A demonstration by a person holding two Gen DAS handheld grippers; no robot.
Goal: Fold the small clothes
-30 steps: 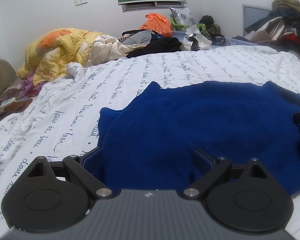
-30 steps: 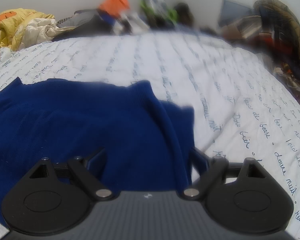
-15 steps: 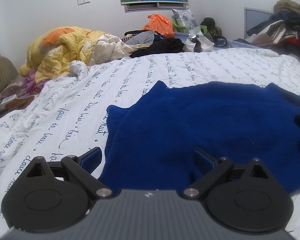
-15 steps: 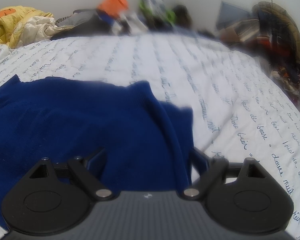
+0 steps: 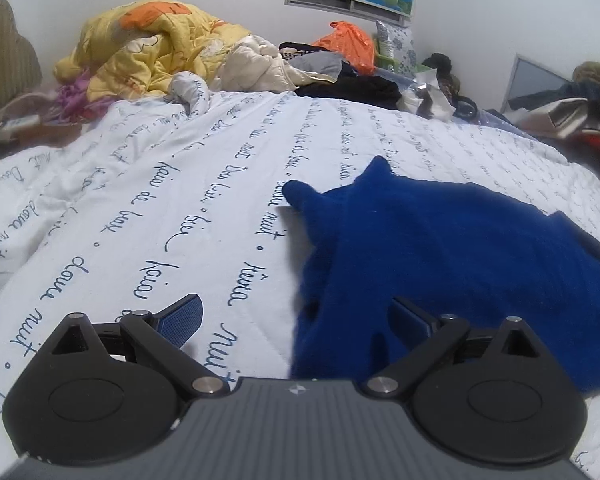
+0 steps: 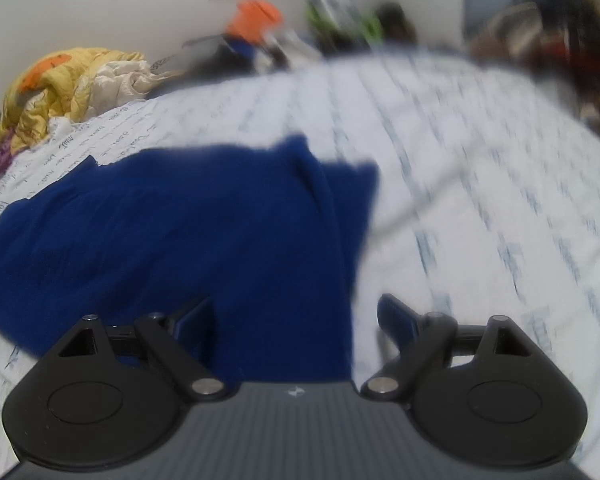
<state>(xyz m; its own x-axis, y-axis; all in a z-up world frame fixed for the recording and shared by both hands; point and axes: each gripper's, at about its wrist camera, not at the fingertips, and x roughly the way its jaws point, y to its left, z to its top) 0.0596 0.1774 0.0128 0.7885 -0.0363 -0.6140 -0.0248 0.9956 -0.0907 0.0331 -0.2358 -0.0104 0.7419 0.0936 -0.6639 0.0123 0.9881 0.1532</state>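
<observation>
A dark blue fleece garment [image 5: 452,256] lies spread flat on the white bedspread with blue script [image 5: 188,216]. In the left wrist view my left gripper [image 5: 296,316] stands open over the garment's left edge: its left finger is above bare sheet, its right finger above the blue cloth. In the right wrist view the same garment [image 6: 172,232] fills the left half, blurred. My right gripper [image 6: 296,316] is open over the garment's right edge, with a fold of cloth running between the fingers. Neither gripper presses on the cloth.
A yellow and orange quilt [image 5: 148,52] is heaped at the far left of the bed. Dark clothes, an orange bag [image 5: 348,44] and other clutter line the far edge. More clothes are piled at the far right [image 5: 580,100]. White sheet stretches left of the garment.
Both grippers slid sideways, apart from each other. The left one went from over the garment's middle to its left edge, the right one toward the right edge. The garment stayed put.
</observation>
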